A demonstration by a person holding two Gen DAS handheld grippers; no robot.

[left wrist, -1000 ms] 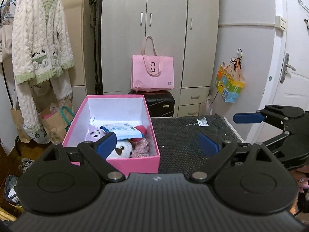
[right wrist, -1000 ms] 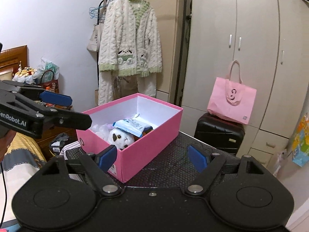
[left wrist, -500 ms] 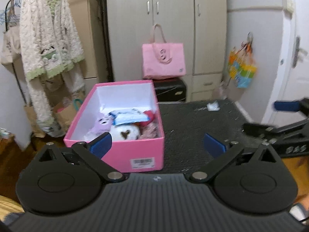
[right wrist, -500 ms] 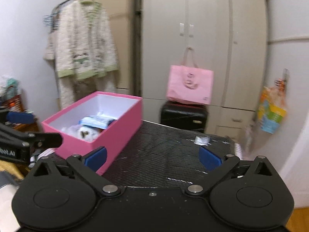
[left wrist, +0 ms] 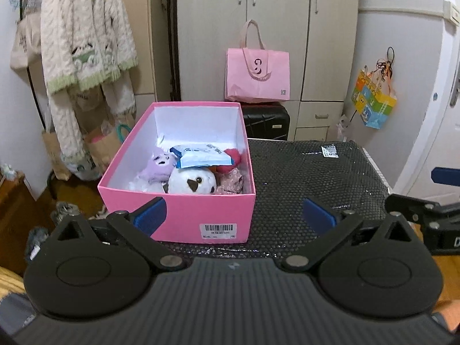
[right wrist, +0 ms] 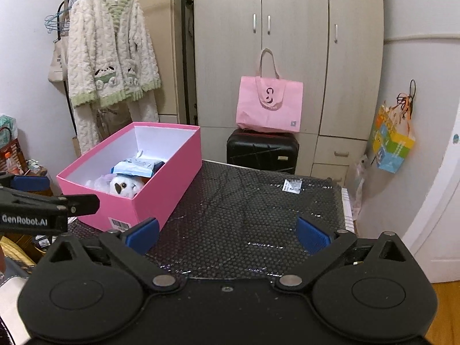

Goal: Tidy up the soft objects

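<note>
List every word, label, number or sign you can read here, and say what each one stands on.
"GenRobot.AI": white lettering on the left gripper, seen from the right wrist view.
Barcode sticker on the pink box: digits too small to read.
Pink tote bag: a logo, wording blurred.
Blue and white packet in the box: print unreadable.
Small label on the black mat: unreadable.

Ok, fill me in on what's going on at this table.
A person holds a two-finger gripper in each hand, tidying soft things. The left gripper and right gripper are both open and empty, their jaws having just been opening. The pink box on the black mat already holds a white plush, a purple plush and a blue-and-white packet. Only a small label lies loose on the mat.
</note>
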